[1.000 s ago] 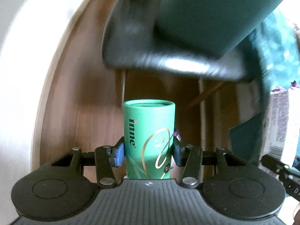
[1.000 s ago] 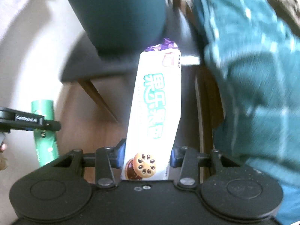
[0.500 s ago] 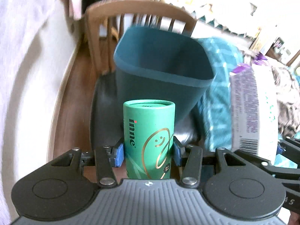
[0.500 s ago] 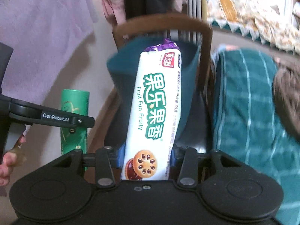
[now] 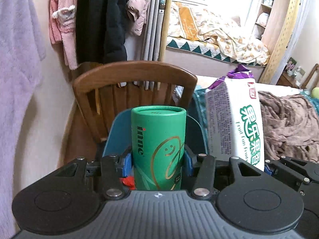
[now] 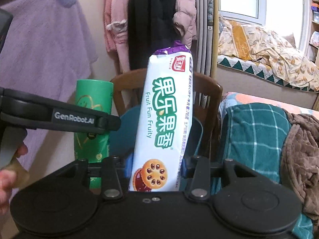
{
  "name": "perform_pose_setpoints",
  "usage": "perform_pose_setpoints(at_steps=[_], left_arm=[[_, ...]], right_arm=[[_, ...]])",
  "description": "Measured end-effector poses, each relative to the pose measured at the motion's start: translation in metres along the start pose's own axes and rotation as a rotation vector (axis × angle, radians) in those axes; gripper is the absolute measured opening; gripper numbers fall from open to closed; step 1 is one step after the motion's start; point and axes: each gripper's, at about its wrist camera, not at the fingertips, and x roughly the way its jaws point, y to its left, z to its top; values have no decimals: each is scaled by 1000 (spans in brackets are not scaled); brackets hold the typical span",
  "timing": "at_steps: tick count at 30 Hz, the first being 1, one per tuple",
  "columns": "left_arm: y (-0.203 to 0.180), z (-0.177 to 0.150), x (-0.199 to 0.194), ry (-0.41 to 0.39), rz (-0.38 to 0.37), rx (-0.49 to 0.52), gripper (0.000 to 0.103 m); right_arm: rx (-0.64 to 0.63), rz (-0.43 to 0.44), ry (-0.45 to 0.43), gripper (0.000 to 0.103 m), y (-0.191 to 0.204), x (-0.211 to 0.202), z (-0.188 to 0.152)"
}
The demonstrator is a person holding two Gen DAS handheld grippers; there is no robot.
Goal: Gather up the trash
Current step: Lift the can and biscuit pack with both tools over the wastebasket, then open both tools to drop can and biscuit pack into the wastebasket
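- A wooden chair [image 5: 133,73] stands against the wall.
- A purple fleece garment [image 6: 45,39], a pink robe [image 5: 61,23] and a black coat [image 5: 99,20] hang on the wall behind it.
- A brown blanket [image 5: 287,123] lies over a teal checked cover [image 6: 255,135], right of the chair.
- A floral quilt [image 5: 225,37] is heaped on the far bed.
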Motion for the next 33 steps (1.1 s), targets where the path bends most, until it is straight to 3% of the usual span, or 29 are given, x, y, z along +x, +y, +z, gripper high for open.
perform_pose_setpoints(at_steps=[7,19,27,33], left_arm=[[9,12,54,58,74,27,48],[21,-6,133,232,151,49,49],[26,-26,158,319,151,21,49],[24,-33,161,331,146,32,50]], right_arm=[[28,0,55,42,-11,47,16],[-25,23,209,42,-1,117,-1],[-26,10,265,47,4,136,-11],[9,1,286,52,-2,141,-15]])
